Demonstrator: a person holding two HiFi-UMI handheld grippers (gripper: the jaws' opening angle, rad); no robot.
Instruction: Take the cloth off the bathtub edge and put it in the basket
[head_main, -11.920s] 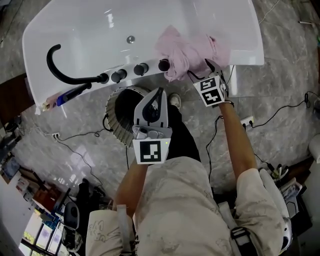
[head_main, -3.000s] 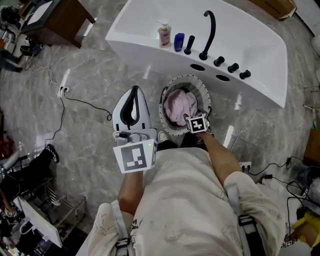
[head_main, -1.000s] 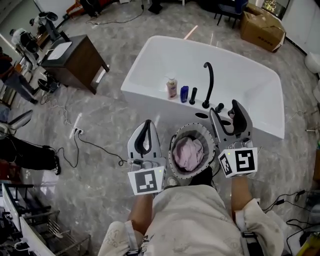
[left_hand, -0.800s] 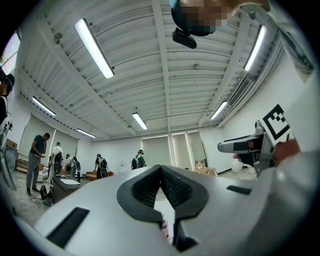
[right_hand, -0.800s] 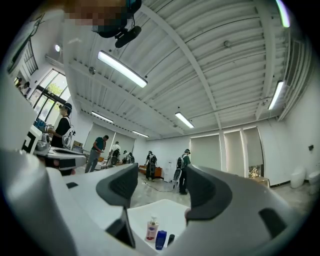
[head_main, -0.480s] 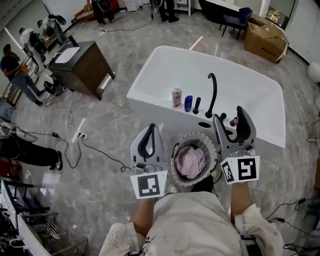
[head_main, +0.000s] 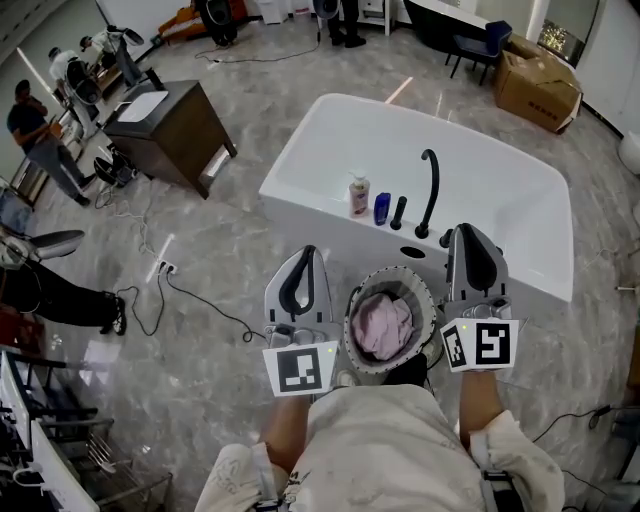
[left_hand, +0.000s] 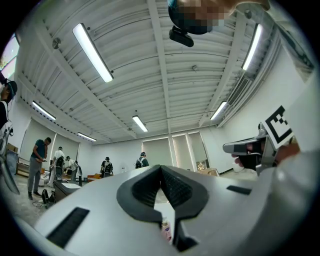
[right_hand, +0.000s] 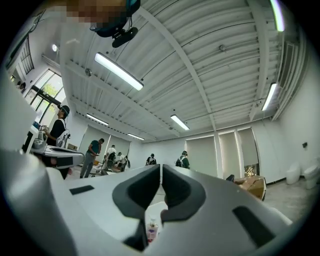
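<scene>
Grey marble floor (head_main: 200, 250) surrounds the bathtub (head_main: 480, 190). The pink cloth (head_main: 385, 325) already lies inside the basket (head_main: 355, 305). At its 9 o'clock your left gripper (head_main: 308, 252) is clenched on nothing. At 3 o'clock your right gripper (head_main: 468, 232) has just been closing, also empty. Hold both clear of the rim.

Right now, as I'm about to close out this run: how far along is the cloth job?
Done: the cloth lies in the basket, and the tub edge carries no cloth. In hand: nothing. The left gripper is shut and empty, and the right gripper has just been closing its jaws on nothing. One is held on each side of the basket. Left: nothing visible.
</scene>
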